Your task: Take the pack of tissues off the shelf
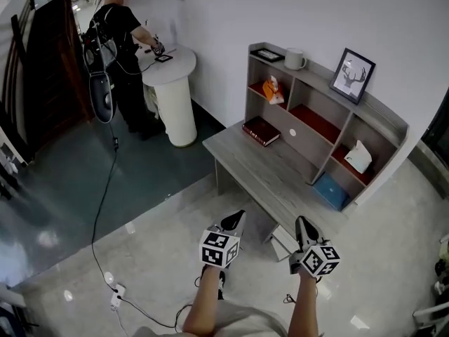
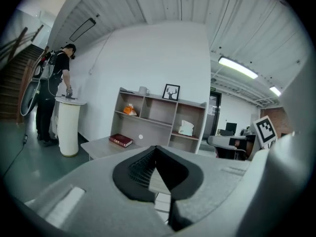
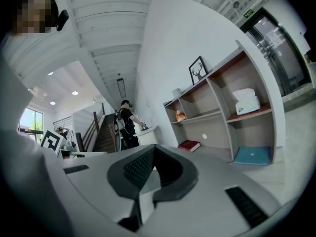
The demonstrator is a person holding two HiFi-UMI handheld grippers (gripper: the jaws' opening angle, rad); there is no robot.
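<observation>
The white pack of tissues (image 1: 358, 156) sits on the red-lined middle shelf at the right end of the grey shelf unit (image 1: 382, 114). It also shows in the left gripper view as a tissue pack (image 2: 186, 127) and in the right gripper view as a tissue pack (image 3: 246, 101). My left gripper (image 1: 238, 216) and right gripper (image 1: 301, 220) hover side by side over the floor, short of the desk's front edge and well away from the shelf. Both are shut with nothing between the jaws, whose tips meet in the left gripper (image 2: 156, 147) and right gripper (image 3: 154, 147) views.
A red book (image 1: 261, 130) lies on the desk top (image 1: 280, 177). A blue flat item (image 1: 331, 190) rests below the tissues. A mug (image 1: 294, 59) and framed picture (image 1: 353, 74) top the unit. A person (image 1: 119, 41) stands at a white pedestal (image 1: 173, 97). A cable and power strip (image 1: 116, 297) lie on the floor.
</observation>
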